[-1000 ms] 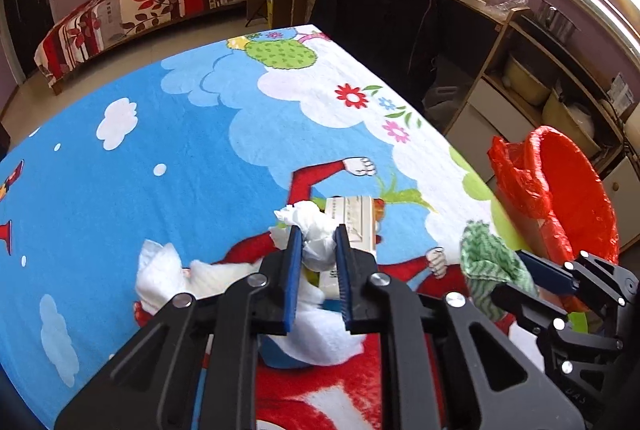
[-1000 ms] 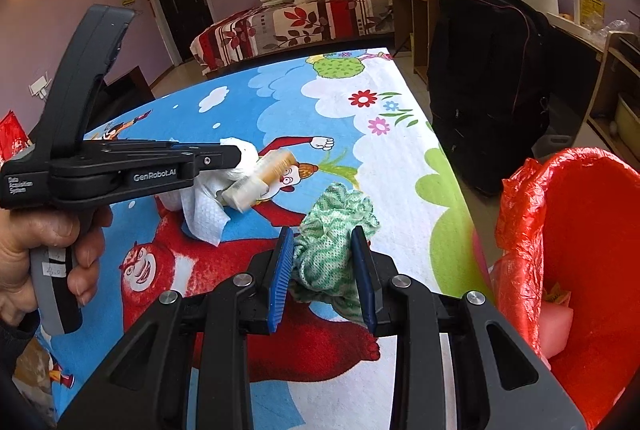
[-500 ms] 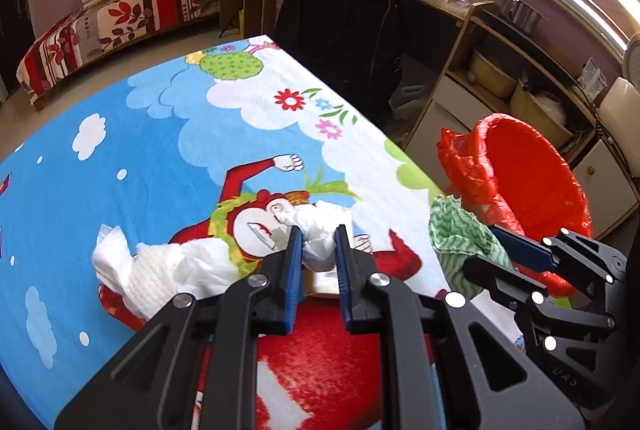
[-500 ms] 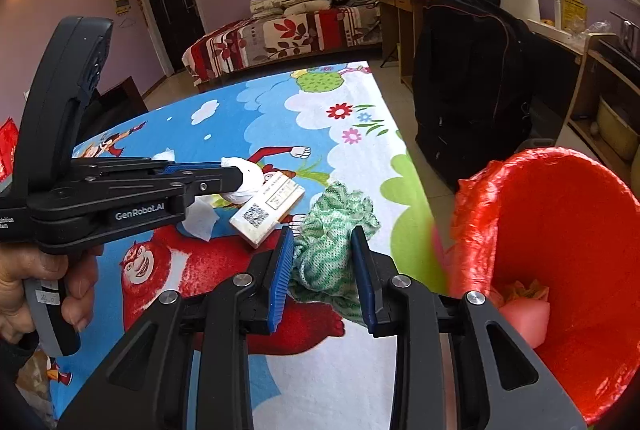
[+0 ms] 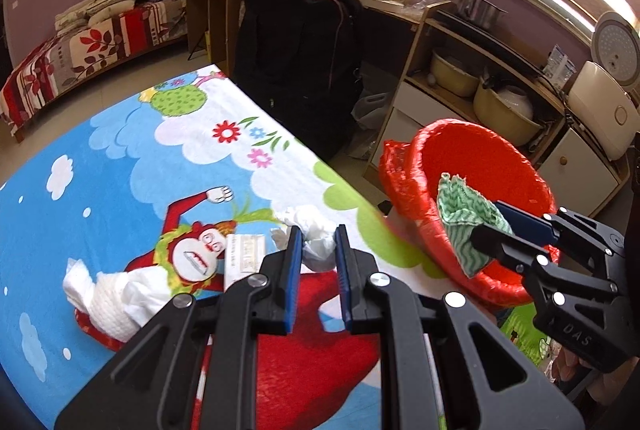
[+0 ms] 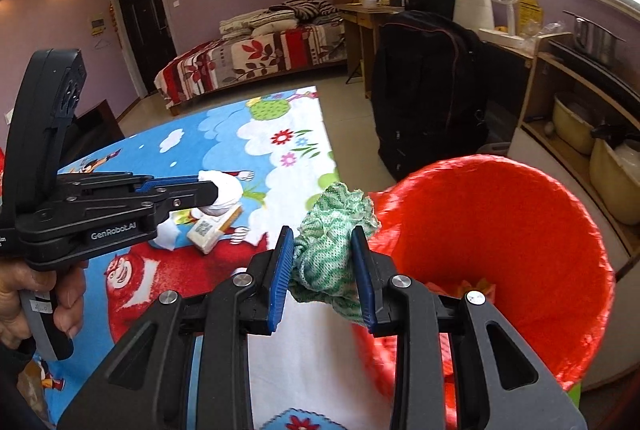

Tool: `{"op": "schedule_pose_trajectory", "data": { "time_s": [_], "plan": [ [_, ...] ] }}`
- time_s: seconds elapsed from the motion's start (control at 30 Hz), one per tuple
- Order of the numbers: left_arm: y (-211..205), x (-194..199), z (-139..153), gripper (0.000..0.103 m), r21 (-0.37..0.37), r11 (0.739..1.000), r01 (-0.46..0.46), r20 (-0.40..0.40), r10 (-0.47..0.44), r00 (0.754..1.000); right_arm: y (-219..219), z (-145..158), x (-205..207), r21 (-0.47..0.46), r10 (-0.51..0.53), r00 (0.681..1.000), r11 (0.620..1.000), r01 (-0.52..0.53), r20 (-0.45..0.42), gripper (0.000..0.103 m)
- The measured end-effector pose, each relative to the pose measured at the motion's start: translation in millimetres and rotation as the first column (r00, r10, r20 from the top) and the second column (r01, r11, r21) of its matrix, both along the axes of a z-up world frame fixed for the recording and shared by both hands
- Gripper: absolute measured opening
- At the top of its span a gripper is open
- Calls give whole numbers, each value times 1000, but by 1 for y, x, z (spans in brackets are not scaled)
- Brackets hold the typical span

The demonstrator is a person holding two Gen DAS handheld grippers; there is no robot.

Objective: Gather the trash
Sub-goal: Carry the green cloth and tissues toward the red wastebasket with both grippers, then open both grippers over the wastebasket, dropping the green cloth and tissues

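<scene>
My left gripper [image 5: 316, 242] is shut on a crumpled white tissue [image 5: 314, 238], lifted above the cartoon-print table cover [image 5: 120, 158]; the same tissue [image 6: 222, 190] shows in the right wrist view. My right gripper [image 6: 322, 254] is shut on a green-and-white mesh cloth [image 6: 332, 242], held at the near rim of the red-lined trash bin [image 6: 500, 226]. From the left wrist view the cloth [image 5: 464, 214] hangs over the bin [image 5: 480, 166]. A white tissue wad [image 5: 108, 290] and a small box [image 5: 244, 258] lie on the cover.
The bin stands off the table's right edge, with some trash [image 6: 464, 288] at its bottom. A black bag [image 5: 300, 58] stands behind the table. Wooden shelves with pots [image 5: 504, 110] run along the right wall. A bed [image 6: 256, 58] lies at the back.
Both grippers have moved right toward the red bin and risen, each keeping its load. The green cloth has gone from over the table to the bin's rim. The tissue wad and box stayed behind.
</scene>
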State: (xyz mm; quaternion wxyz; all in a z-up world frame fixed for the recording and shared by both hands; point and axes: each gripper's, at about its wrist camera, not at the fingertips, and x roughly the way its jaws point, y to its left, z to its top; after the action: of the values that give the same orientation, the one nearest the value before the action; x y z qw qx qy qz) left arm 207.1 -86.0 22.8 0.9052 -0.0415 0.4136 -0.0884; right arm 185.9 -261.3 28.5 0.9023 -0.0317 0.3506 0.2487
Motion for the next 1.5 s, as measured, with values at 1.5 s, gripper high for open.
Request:
{"op": "schedule_pose_trajectory", "data": {
  "time_s": [1.5],
  "plan": [
    [-143,37,9,34,33,961,275,34,-276,960,-136,-5,30,13,-301,953,954,300,25,54]
  ]
}}
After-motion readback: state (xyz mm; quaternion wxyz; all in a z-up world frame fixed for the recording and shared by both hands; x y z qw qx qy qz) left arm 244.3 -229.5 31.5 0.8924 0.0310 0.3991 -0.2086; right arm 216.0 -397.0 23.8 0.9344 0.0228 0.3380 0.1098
